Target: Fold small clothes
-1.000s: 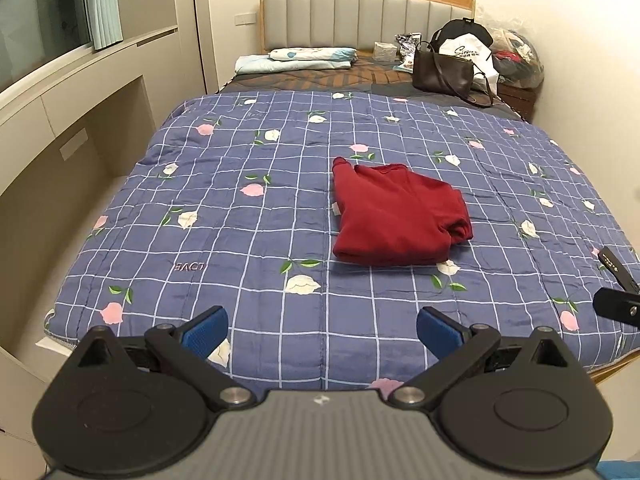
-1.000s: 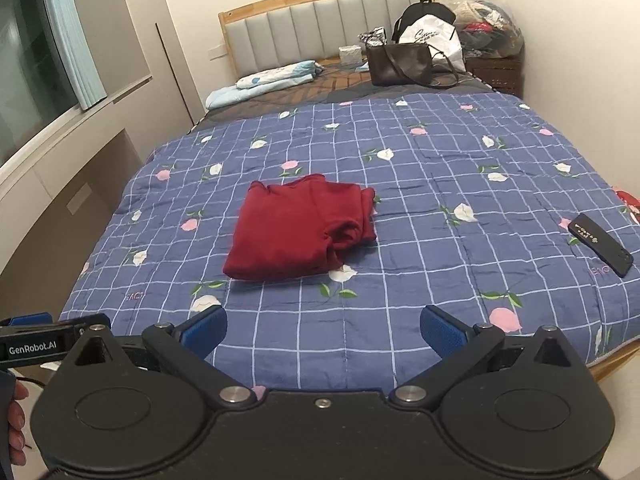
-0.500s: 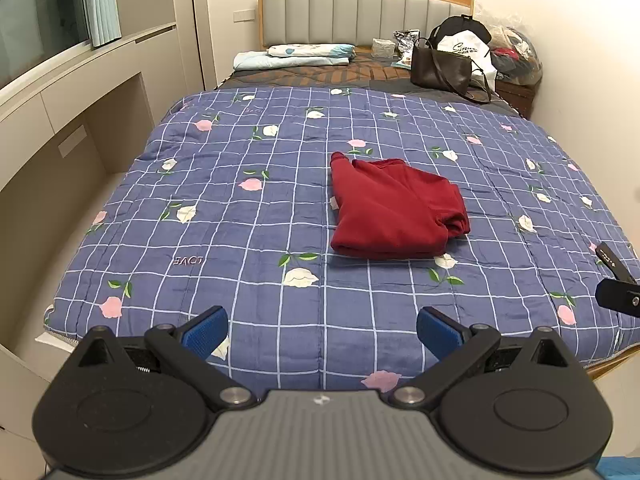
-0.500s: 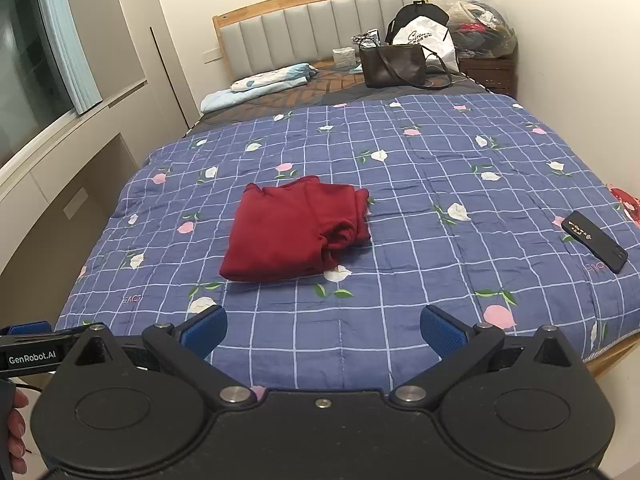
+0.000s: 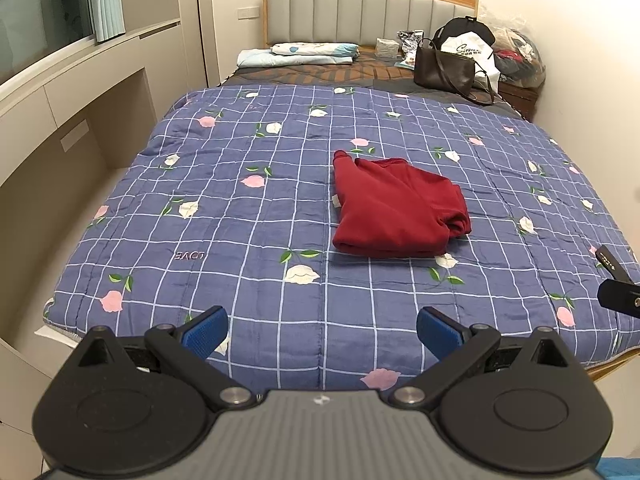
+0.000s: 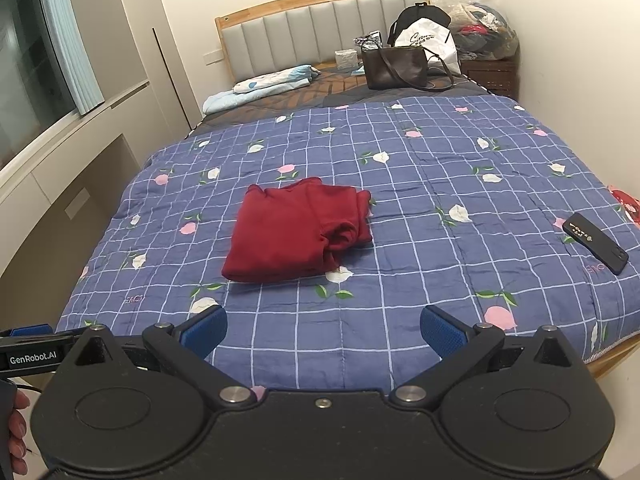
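Left wrist view: left gripper point(image 5: 322, 330) at the foot of the bed, blue-padded fingers point(image 5: 204, 330) spread wide, nothing between them, not touching the quilt point(image 5: 224, 208). Right wrist view: right gripper point(image 6: 323, 330) likewise at the foot end, fingers point(image 6: 442, 332) wide apart and empty. At the lower left edge of this view, part of the left gripper's body, marked "GenRobot.AI", with a hand point(image 6: 18, 420) below it.

Quilt: blue, white grid, pink and white flower print, covers most of the bed.

Red garment point(image 5: 396, 210) lies folded in a compact, roughly rectangular bundle near the middle of the quilt, well ahead of both grippers and apart from them. Right side of the bundle shows a rolled, bunched edge point(image 6: 348, 236); a small white tag shows at its left edge in the left wrist view.

Black remote point(image 6: 596, 248) lies flat near the right edge of the quilt, well apart from the garment.

Far end: folded light blue bedding point(image 5: 296, 54), dark brown handbag point(image 6: 394, 68), white bag point(image 6: 426, 42) behind it, grey padded headboard point(image 5: 368, 14) with wooden frame.
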Available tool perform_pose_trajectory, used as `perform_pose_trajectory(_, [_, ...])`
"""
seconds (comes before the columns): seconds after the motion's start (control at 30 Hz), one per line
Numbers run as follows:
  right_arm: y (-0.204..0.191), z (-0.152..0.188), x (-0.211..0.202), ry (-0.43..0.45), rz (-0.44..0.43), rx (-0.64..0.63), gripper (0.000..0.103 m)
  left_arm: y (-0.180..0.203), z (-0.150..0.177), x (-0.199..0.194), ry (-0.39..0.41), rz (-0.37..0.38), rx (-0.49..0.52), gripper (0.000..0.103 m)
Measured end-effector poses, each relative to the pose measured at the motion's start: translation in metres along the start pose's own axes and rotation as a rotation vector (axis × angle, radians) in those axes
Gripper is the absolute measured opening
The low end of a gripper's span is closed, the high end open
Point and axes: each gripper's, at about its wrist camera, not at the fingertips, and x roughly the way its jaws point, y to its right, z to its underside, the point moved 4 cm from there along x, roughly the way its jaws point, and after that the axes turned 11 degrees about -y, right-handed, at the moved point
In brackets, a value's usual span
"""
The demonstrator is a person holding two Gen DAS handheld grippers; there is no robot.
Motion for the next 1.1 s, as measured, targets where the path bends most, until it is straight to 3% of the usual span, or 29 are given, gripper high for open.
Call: perform_pose_trajectory(1.1, [0.0003, 0.0011, 0.0008, -0.007, -0.009, -0.01, 0.102, 0.0018, 0.0018, -0.0014, -0.003, -0.007, 0.003, 0.102])
